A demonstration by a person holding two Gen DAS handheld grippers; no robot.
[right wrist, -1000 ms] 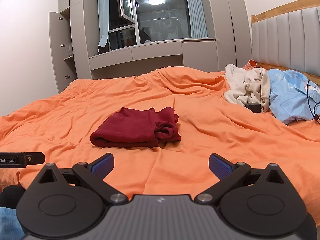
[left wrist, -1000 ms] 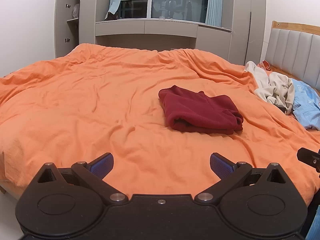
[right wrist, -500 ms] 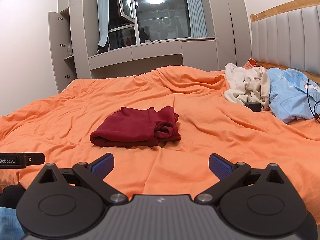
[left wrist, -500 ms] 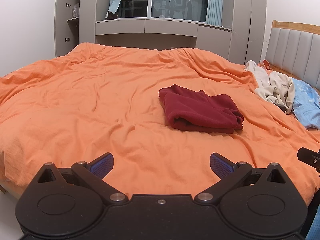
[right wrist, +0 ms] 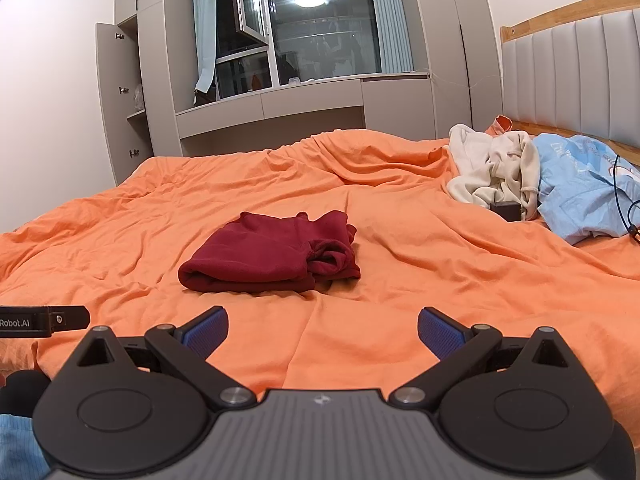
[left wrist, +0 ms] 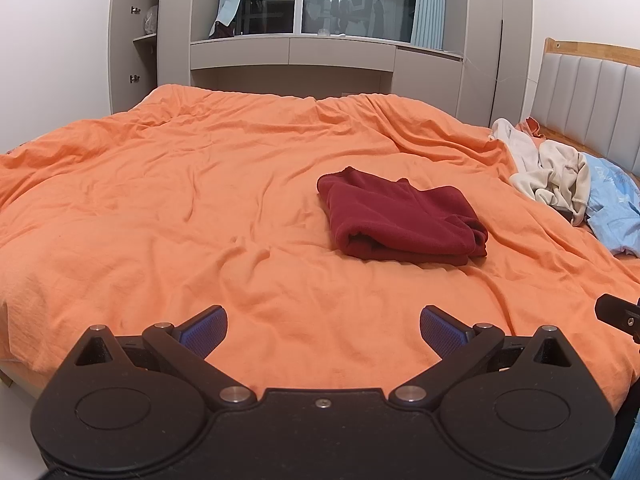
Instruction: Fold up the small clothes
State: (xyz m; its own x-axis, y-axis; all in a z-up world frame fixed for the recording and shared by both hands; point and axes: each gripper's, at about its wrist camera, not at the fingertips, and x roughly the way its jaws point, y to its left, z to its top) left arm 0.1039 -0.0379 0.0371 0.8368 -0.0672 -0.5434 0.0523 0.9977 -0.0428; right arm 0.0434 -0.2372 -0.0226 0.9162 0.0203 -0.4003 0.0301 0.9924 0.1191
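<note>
A dark red garment [left wrist: 400,216] lies folded in a compact bundle on the orange bedcover [left wrist: 200,200]; it also shows in the right wrist view [right wrist: 276,254]. My left gripper [left wrist: 323,330] is open and empty, held near the bed's front edge, well short of the garment. My right gripper [right wrist: 322,330] is open and empty too, at the front edge, to the right of the garment. A part of the left gripper [right wrist: 44,321] shows at the left of the right wrist view.
A crumpled cream garment [right wrist: 496,168] and a light blue garment [right wrist: 580,188] lie at the right by the grey padded headboard [right wrist: 572,76]. A small black box [right wrist: 507,210] and a cable lie there. Grey cabinets and a window stand behind the bed.
Both views have shifted very slightly; the garment lies as before and both grippers stay open.
</note>
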